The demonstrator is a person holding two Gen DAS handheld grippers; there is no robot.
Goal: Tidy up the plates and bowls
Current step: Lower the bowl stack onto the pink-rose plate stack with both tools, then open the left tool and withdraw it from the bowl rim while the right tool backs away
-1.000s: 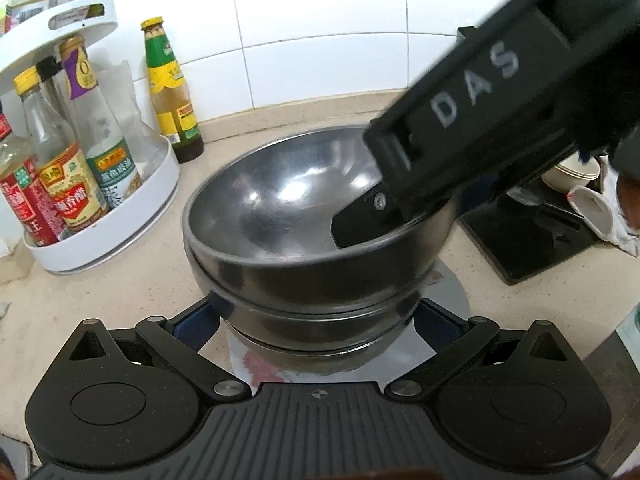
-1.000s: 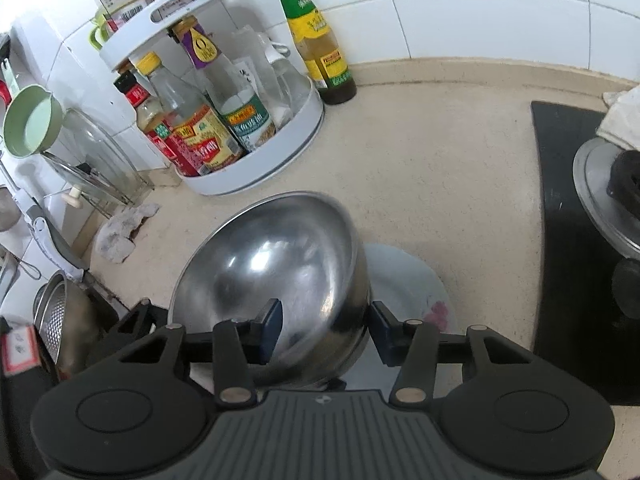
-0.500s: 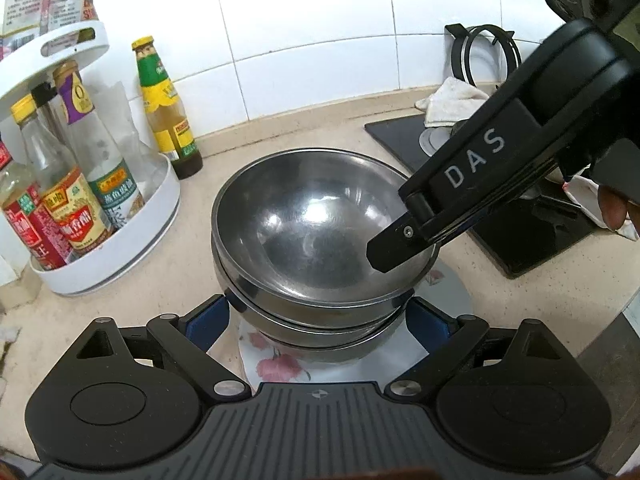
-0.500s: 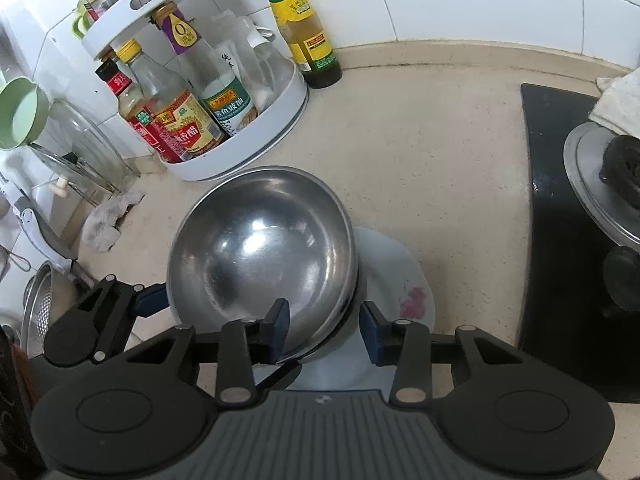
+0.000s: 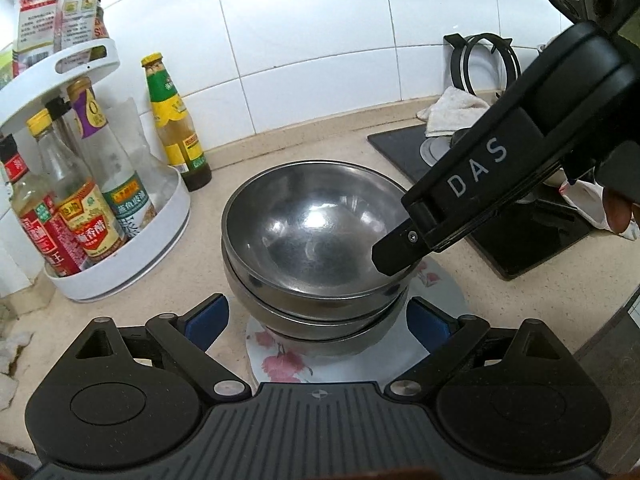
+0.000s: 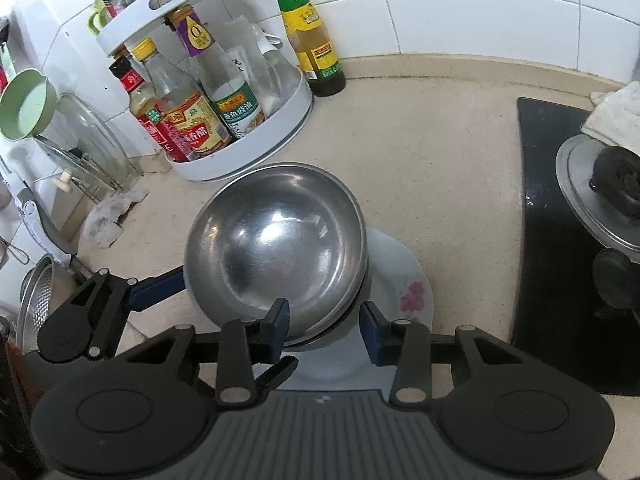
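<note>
Open counter (image 6: pixel 432 152) behind the stacked bowls (image 6: pixel 276 240) — hemmed left by the condiment rack (image 6: pixel 256 136), right by the stove (image 6: pixel 576 240).

Stacked bowls (image 5: pixel 316 232) sit on a plate (image 5: pixel 436 344), bottle rack (image 5: pixel 132 256) to their left, stove (image 5: pixel 532 240) right.

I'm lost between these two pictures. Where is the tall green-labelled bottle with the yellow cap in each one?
Left wrist view: the green-labelled bottle stands upper left, by the tiled wall, right of the white rack.
Right wrist view: the bottle stands top centre, again right of the rack.
Shared landmark: the stacked steel bowls.
</note>
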